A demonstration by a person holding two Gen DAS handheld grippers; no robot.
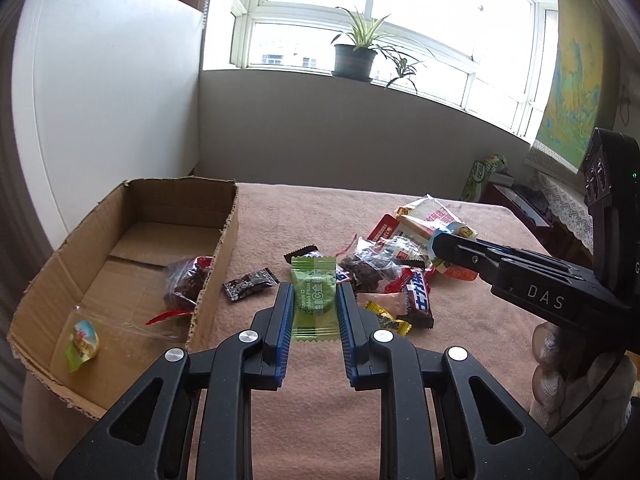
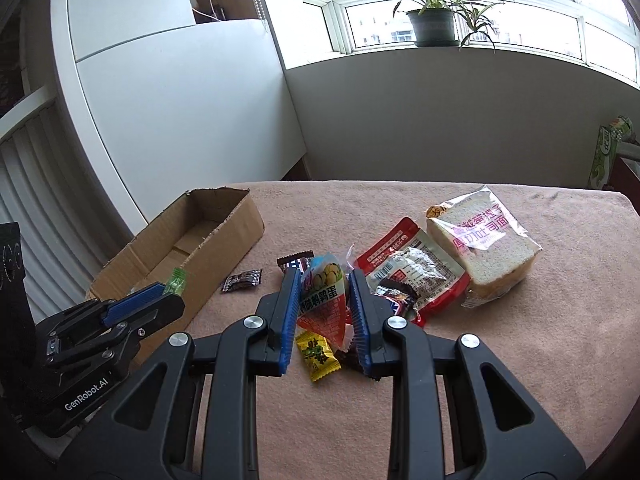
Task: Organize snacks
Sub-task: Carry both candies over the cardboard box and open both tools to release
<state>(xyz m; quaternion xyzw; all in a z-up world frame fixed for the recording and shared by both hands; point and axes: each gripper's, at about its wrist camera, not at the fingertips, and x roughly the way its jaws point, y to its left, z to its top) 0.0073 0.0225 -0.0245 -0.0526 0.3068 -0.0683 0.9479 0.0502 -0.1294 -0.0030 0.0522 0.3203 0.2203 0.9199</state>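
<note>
Left tool (image 1: 313,308) clamps a green plum candy (image 1: 313,294); right tool (image 2: 326,312) clamps a quail-egg packet (image 2: 325,300), both above the surface (image 2: 500,360). The cardboard box (image 1: 224,240) holds two snacks; most remain piled outside. The box's near corner is cut off.

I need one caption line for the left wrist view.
Left tongs grip a green plum candy packet beside the cardboard box, above scattered snacks.
</note>
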